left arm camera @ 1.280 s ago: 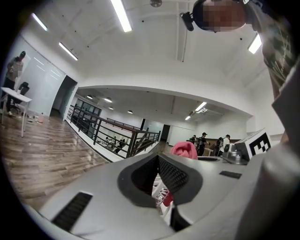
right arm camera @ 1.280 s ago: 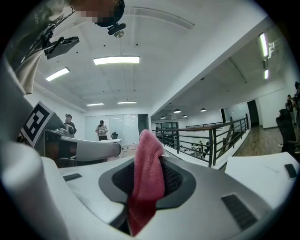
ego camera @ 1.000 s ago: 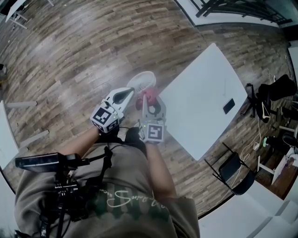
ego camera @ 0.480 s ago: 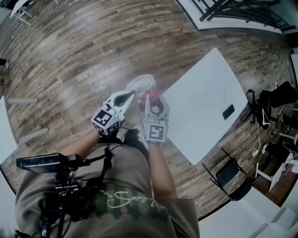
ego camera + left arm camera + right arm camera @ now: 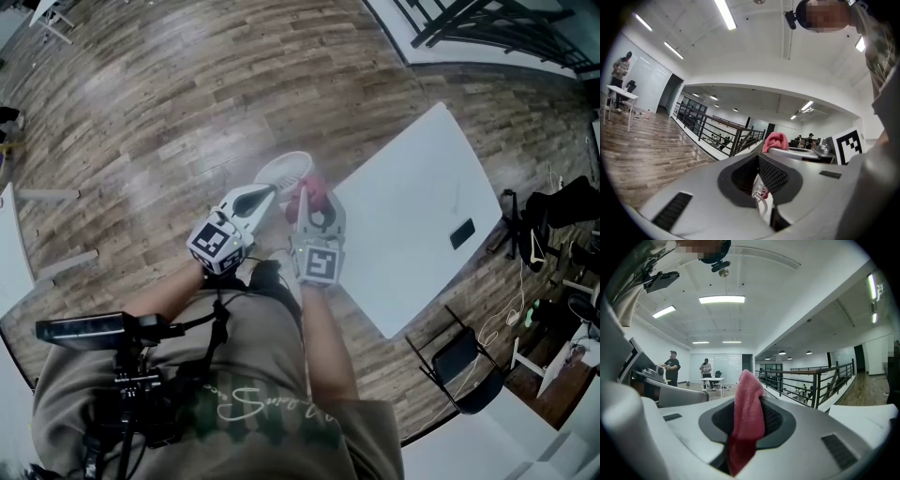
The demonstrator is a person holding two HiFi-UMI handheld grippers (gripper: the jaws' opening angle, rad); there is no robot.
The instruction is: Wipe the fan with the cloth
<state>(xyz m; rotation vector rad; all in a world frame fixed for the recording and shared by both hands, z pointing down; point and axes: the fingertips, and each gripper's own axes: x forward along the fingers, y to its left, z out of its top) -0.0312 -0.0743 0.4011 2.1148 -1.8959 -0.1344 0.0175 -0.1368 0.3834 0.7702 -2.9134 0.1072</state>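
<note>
**Over the wood floor, off a corner of the tabletop: fan and cloth both in the claws**

In front of the person, in the head view, the white oval fan (image 5: 284, 169) hangs above the plank floor (image 5: 141, 112). It is just beside the corner of the white tabletop (image 5: 412, 206) that lies nearest the claws, and it does not rest on the tabletop.

The left claw (image 5: 265, 194) reaches the fan's near edge. Its jaws are pressed together, and the left gripper view shows a thin white piece with red marks caught in the seam between them. That piece seems to be part of the fan, though the view is too close to be sure.

The pink cloth (image 5: 316, 187) sits just to the right of the fan, close enough to look as if it touches the rim. The right claw (image 5: 308, 199) pinches it. In the right gripper view the cloth fills the gap between the jaws, stands up past their tips and hangs down behind the pads. The two claws lie side by side and point away from the person at about the same height.

A small dark flat object (image 5: 460, 234) lies on the tabletop near its far right edge. A dark chair (image 5: 469, 361) stands on the floor beyond the tabletop's near corner. A black railing (image 5: 820, 380) runs across the room behind the claws, and two people (image 5: 672, 366) stand far off beside another white table.
</note>
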